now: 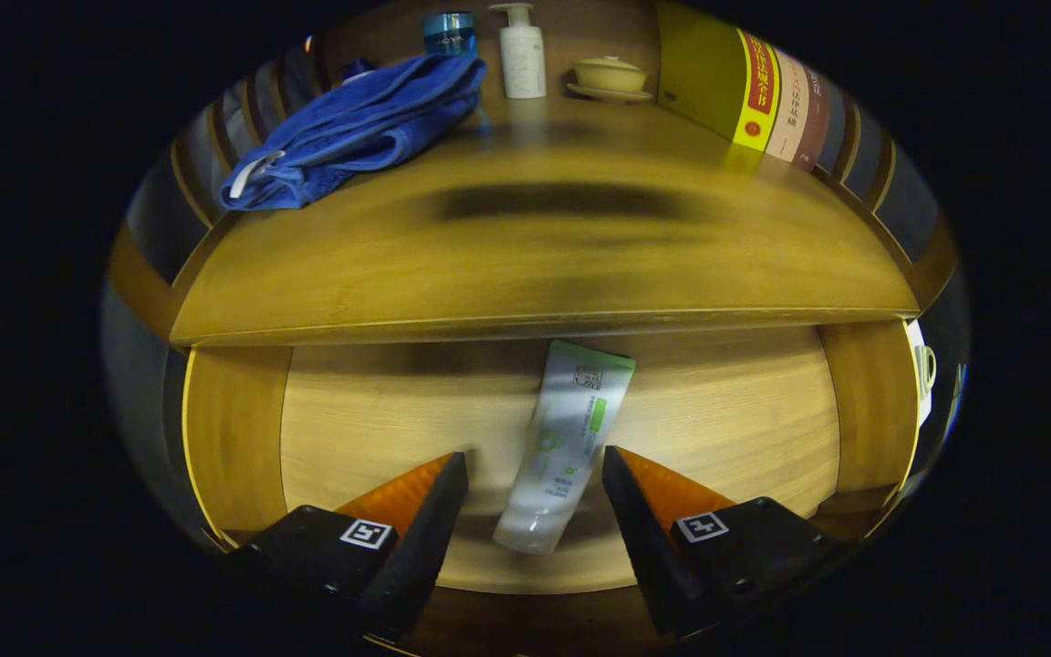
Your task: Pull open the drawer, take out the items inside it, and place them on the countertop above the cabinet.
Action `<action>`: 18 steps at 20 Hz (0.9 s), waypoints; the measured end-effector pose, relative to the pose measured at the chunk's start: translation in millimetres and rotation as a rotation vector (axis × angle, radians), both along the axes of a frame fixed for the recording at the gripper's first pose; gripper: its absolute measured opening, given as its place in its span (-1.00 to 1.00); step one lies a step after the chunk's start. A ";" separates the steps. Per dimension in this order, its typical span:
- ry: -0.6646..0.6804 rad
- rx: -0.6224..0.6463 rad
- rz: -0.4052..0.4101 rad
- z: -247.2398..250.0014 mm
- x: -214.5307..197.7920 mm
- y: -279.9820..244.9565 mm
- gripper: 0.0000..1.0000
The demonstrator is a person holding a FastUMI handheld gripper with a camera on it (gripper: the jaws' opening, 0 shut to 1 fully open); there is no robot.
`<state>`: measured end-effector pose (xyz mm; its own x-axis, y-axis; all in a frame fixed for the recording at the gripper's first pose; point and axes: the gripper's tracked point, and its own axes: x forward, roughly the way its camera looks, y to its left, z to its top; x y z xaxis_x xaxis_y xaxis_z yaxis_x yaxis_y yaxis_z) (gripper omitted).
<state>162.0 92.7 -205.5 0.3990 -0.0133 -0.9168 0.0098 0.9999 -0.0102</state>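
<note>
tube (pixel 565 447) lies between the spread hand-held gripper (pixel 535 470) fingers in the open drawer (pixel 717 429); lower squarely, then pinch mid-body.

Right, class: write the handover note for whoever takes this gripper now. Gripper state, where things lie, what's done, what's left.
Gripper: open, fingers either side of the tube, not touching it.
Drawer: pulled open.
Tube: lies on the drawer floor between the fingers, cap end nearest them, far end near the countertop's front edge.
Countertop: its near part is bare; blue towel, pump bottle, lidded bowl and books sit at the back.
Done: drawer opened.
Left: grip the tube, lift it out, set it on the countertop.
</note>
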 end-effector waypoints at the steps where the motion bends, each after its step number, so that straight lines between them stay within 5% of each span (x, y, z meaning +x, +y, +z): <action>1: 0.013 0.006 -0.004 -2.7 -1.2 0.0 0.94; 8: 0.097 -0.034 -0.033 -19.4 1.5 6.8 0.70; 14: 0.115 -0.030 -0.042 0.9 12.0 22.3 0.05; 18: 0.139 0.064 -0.007 32.8 4.1 55.4 0.00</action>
<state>166.1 148.1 -172.7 0.2680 0.0447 -0.9624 0.0193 0.9985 0.0518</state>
